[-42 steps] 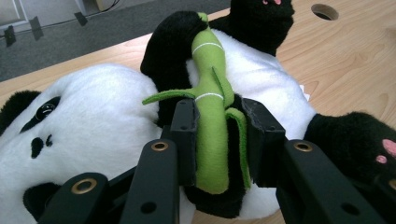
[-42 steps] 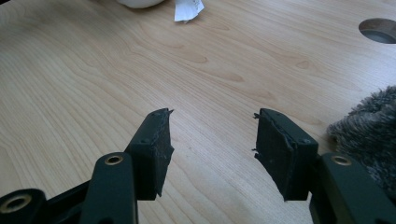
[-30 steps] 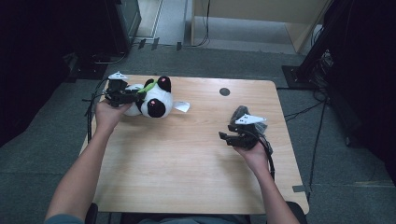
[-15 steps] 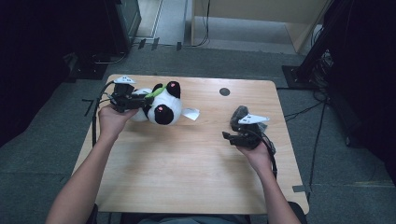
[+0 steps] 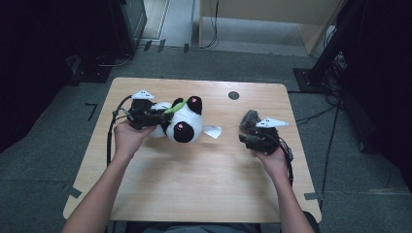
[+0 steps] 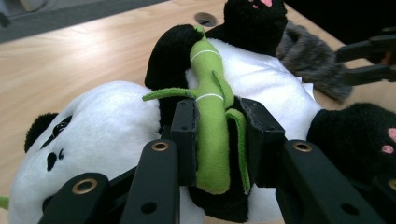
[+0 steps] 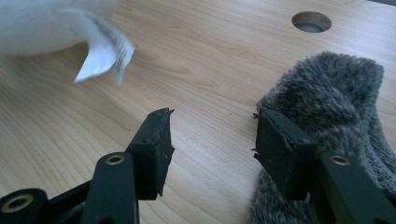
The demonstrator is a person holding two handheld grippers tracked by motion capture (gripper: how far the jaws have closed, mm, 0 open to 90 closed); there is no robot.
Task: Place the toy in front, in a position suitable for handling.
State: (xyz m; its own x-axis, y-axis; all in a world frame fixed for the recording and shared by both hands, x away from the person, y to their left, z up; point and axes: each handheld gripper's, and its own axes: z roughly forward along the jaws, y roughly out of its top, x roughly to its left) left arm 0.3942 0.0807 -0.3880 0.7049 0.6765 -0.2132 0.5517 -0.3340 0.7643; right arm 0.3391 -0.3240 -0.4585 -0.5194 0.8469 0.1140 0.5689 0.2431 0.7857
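Two grippers worked my table: the left gripper (image 6: 212, 140) clamped the green felt bamboo stalk (image 6: 211, 116) on the black-and-white plush panda (image 5: 180, 121); right of the panda, the right gripper (image 7: 210, 149) gaped beside a grey fuzzy sock (image 7: 327, 102). Tugging risked tearing the stalk.

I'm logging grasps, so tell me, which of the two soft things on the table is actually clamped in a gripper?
The panda plush: the left gripper is shut on its green bamboo stalk. The grey fuzzy cloth only lies beside the open right gripper.
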